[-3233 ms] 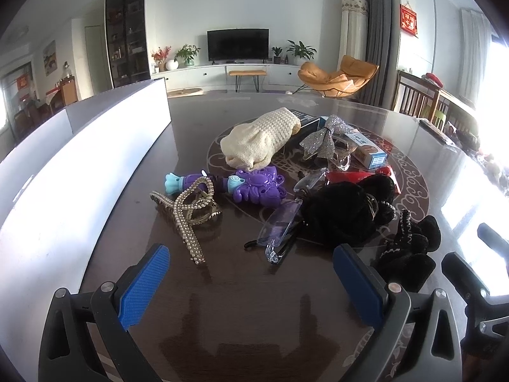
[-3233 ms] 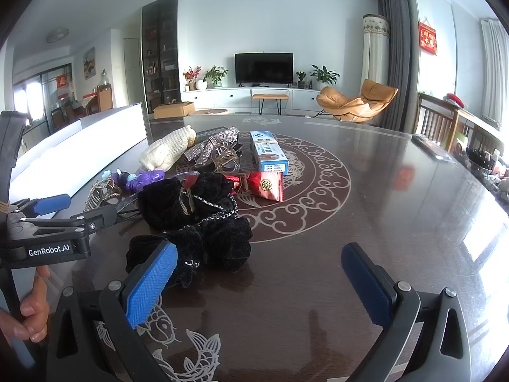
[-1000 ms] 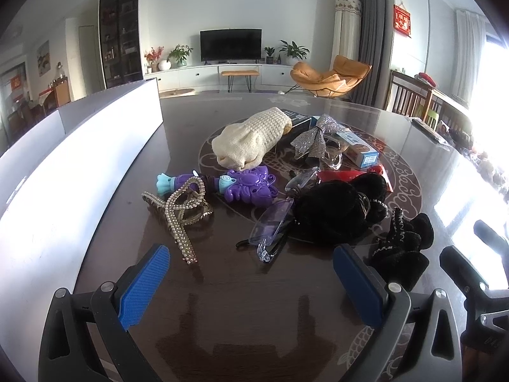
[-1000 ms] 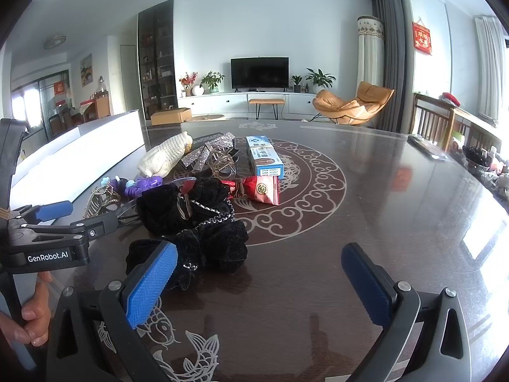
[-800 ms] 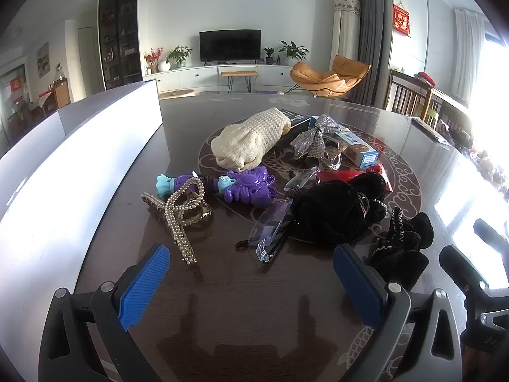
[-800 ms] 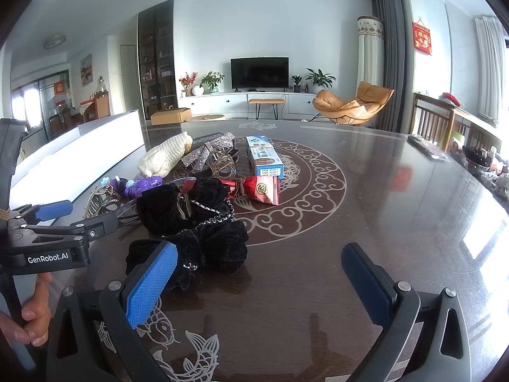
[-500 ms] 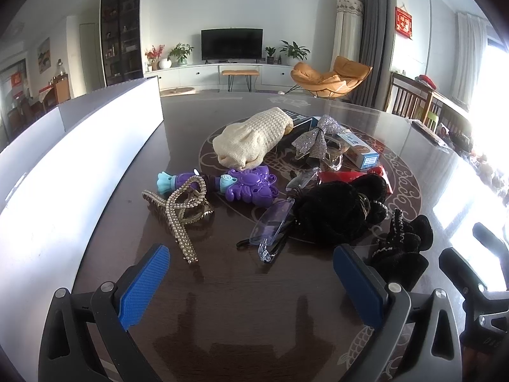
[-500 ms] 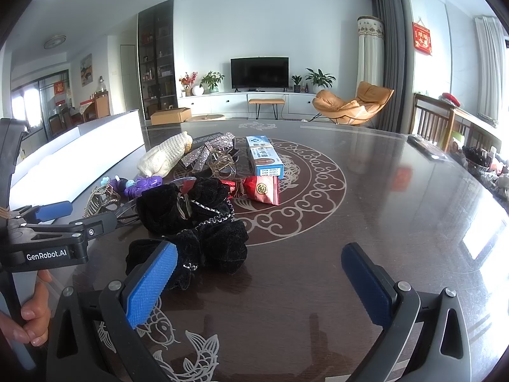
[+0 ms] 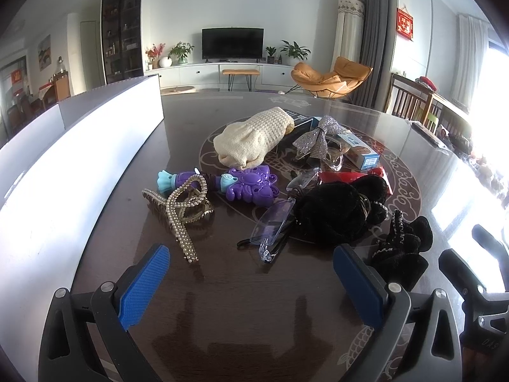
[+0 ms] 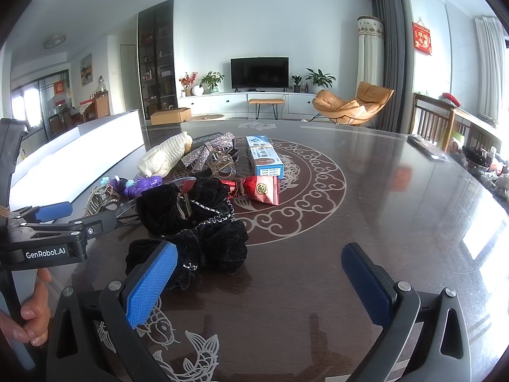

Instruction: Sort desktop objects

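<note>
Both tongs [image 9: 251,281] [image 10: 257,281] gape, empty, above cluttered table [image 10: 366,210].

Both grippers, left gripper [image 9: 251,281] and right gripper [image 10: 259,281], have dark grey plastic frames with triangular cut-outs, silver screws at the finger bases, and ribbed blue pads [image 10: 149,283]. White "GenRobot.AI" lettering marks the left unit's side.

Blk scrunchies [image 10: 203,222] on table [image 10: 366,216].
</note>
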{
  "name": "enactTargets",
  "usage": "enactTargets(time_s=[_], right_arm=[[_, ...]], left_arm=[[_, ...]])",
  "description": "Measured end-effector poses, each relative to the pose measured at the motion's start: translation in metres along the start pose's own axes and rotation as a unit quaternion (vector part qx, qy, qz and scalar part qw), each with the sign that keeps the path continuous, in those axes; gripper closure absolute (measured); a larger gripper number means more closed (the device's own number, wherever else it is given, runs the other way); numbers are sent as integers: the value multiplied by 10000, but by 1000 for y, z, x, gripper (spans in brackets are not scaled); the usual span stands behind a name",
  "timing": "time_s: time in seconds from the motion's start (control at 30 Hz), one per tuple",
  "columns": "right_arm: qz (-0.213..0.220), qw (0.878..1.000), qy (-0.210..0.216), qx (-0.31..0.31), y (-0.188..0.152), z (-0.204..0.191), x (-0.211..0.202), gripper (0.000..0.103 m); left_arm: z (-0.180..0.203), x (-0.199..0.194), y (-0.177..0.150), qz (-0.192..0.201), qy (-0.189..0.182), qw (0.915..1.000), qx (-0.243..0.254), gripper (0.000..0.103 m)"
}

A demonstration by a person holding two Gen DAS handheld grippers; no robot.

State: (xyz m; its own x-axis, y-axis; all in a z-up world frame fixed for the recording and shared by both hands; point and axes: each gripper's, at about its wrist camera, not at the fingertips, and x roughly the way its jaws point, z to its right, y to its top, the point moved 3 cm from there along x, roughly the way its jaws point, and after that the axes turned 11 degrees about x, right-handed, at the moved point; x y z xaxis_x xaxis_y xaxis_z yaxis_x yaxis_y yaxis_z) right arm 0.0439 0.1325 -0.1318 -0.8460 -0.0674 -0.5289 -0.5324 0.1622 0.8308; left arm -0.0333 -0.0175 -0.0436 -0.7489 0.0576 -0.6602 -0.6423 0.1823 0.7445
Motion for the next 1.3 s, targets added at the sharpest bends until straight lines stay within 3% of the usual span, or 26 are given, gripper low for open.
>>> enactTargets(time_s=[1.3], right_arm=[[-7,10000,-2,-3,0,0,0,0]], left_arm=[[-4,1,-2,-46,-102,9998,-177,0]])
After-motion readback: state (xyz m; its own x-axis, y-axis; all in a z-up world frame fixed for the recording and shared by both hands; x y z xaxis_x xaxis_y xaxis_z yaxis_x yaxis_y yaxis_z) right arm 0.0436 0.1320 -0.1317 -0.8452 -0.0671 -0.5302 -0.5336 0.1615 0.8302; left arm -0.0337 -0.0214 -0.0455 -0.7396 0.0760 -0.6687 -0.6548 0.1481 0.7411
